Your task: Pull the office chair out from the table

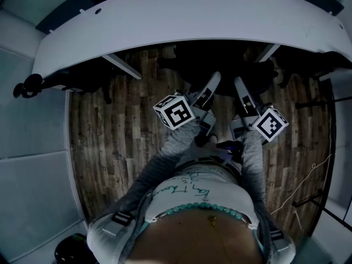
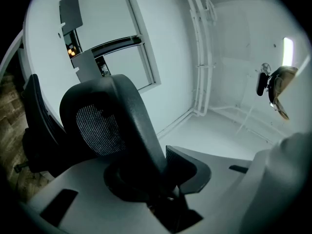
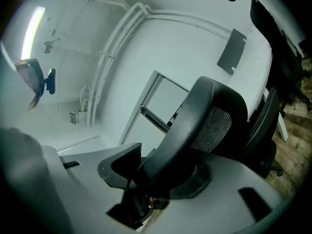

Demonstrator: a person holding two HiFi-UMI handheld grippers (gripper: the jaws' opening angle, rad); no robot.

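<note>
Nearest us, the left tongs (image 1: 213, 81) and the right tongs (image 1: 240, 86) reach forward side by side. Each gripper view shows its jaws clamped on the top of the office chair's (image 2: 134, 126) back.

We judge that the hold is made and the pull itself is the step in hand. How far the chair has come out we cannot tell. It stands at the edge of the surface (image 1: 181, 15), with much of it in shadow beneath.

The next move calls for drawing both tongs towards us evenly, so the chair rolls straight and does not swivel.

The back's rim is dark, smooth, curved plastic and may slip, and it frames a fine woven mesh (image 2: 97, 130). Below lies a streaked plank floor (image 1: 110, 136). Beyond is the white, smooth, bowed surface.
</note>
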